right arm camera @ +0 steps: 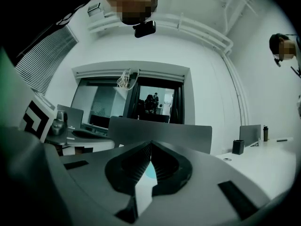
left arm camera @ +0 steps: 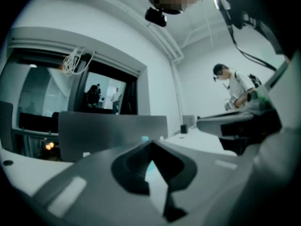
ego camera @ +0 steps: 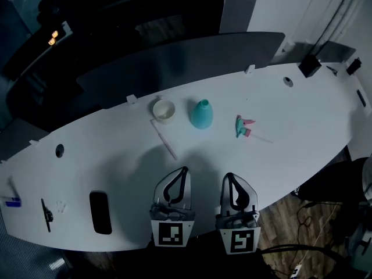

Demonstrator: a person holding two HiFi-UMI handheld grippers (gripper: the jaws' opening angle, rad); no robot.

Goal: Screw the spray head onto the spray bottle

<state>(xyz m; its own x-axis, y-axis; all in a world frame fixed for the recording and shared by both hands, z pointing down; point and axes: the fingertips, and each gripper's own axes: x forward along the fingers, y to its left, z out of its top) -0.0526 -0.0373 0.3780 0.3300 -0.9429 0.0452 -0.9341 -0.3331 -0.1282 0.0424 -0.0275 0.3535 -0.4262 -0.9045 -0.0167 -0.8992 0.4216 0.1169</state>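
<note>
Assembly has not begun: the teal spray bottle (ego camera: 201,114) stands mid-table with the spray head (ego camera: 244,127) lying apart to its right, while the left gripper (ego camera: 184,170) and right gripper (ego camera: 229,176), both closed and empty, hover near the front edge, leaving grasping, seating and screwing.

Left claw (ego camera: 182,171) and right claw (ego camera: 230,177), level, both closed, empty.

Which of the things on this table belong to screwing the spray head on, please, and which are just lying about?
For the job: spray bottle; spray head.
Lying about: white cup; thin white stick; flat black object; slim dark tool.
</note>
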